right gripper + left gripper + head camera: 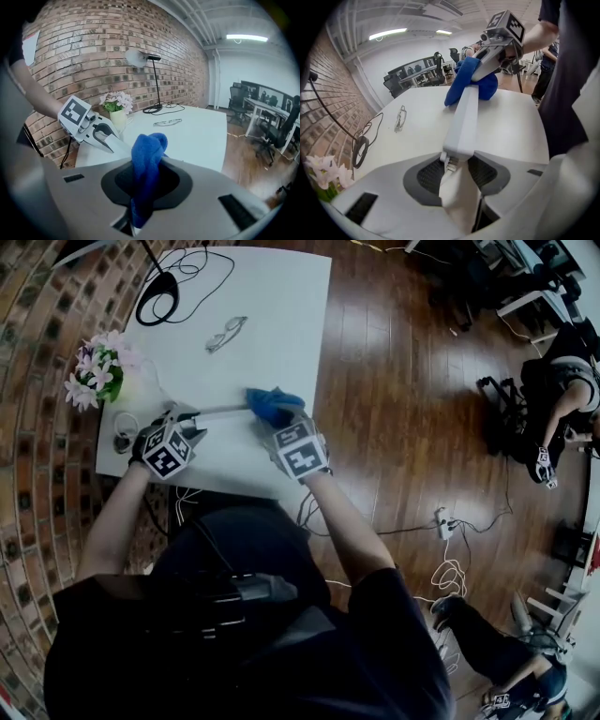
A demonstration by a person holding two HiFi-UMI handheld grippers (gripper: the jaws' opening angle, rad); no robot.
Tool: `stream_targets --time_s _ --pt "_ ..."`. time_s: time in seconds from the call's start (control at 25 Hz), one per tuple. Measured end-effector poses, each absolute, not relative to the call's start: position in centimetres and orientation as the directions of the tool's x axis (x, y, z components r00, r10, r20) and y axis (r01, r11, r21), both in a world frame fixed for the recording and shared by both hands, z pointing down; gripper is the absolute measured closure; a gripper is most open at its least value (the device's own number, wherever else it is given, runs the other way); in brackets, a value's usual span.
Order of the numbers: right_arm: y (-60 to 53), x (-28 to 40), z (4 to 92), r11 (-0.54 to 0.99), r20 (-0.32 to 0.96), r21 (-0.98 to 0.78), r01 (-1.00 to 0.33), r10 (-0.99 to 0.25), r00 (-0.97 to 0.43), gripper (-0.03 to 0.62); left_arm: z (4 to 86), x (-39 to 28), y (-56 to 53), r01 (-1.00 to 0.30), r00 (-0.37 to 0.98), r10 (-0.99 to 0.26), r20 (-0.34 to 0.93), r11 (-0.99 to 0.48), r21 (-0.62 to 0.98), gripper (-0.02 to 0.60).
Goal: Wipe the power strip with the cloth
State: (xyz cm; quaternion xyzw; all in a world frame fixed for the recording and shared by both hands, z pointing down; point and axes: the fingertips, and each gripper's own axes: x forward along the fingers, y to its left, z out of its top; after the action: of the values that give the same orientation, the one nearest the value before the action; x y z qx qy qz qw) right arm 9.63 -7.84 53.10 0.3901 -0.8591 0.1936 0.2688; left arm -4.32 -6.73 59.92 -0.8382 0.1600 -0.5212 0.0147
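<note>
A long white power strip (220, 411) lies over the white table (281, 324) near its front edge. My left gripper (187, 420) is shut on the strip's left end, which sits between the pads (429, 176) in the left gripper view, with the strip (466, 117) running away from the camera. My right gripper (278, 420) is shut on a blue cloth (272, 404). The bunched cloth (483, 86) rests against the strip's far end. In the right gripper view the cloth (146, 164) stands up between the jaws and hides most of the strip.
On the table, a pair of glasses (225, 334) lies at the middle. A vase of flowers (98, 367) stands at the left edge, and a lamp base with black cable (159, 296) at the back left. Wooden floor with another power strip (442, 521) lies to the right.
</note>
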Motion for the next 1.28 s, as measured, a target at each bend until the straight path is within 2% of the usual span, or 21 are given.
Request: stream_targets --time_s 0.24,0.4,0.6,0.68,0.84,0.96,1.12,1.16,1.28 --pt "-7.4 9.5 53.2 0.603 0.620 -0.187 -0.775 -0.539 -0.569 0.551 59.8 -4.7 -6.8 -0.278 0.419 -0.320 0.850 -0.936 -0.215 0.400" --pt "-6.4 9.0 53.3 0.642 0.616 -0.122 -0.757 -0.549 -0.565 0.551 59.7 -5.2 -6.3 -0.325 0.409 -0.332 0.850 -0.923 -0.205 0.377" --pt "-5.4 8.9 53.5 0.667 0.596 -0.013 -0.745 -0.593 -0.541 0.549 58.0 -6.2 -5.5 -0.476 0.495 -0.332 0.803 -0.877 -0.068 0.368" --pt "-5.3 8.9 53.3 0.672 0.586 0.008 -0.741 -0.603 -0.541 0.549 57.3 -6.6 -5.8 -0.496 0.523 -0.329 0.787 -0.868 -0.033 0.368" --pt "-5.2 8.9 53.5 0.674 0.586 0.017 -0.739 -0.605 -0.539 0.549 54.6 -4.8 -6.5 -0.394 0.558 -0.283 0.780 -0.918 -0.051 0.366" --pt "-5.4 9.0 53.4 0.671 0.586 0.012 -0.741 -0.605 -0.539 0.549 53.6 -2.2 -6.1 -0.265 0.565 -0.154 0.811 -0.964 0.002 0.360" --pt "-5.3 8.8 53.6 0.664 0.588 0.000 -0.748 -0.605 -0.537 0.549 55.4 0.2 -4.7 -0.098 0.471 0.021 0.882 -0.992 0.076 0.364" --pt "-5.3 8.8 53.7 0.662 0.591 -0.004 -0.749 -0.603 -0.536 0.549 55.9 0.4 -4.6 -0.071 0.450 0.034 0.892 -0.995 0.073 0.419" --pt "-5.4 8.8 53.7 0.658 0.606 -0.052 -0.751 -0.577 -0.547 0.548 56.8 0.5 -4.7 0.019 0.397 -0.030 0.917 -0.999 -0.041 0.408"
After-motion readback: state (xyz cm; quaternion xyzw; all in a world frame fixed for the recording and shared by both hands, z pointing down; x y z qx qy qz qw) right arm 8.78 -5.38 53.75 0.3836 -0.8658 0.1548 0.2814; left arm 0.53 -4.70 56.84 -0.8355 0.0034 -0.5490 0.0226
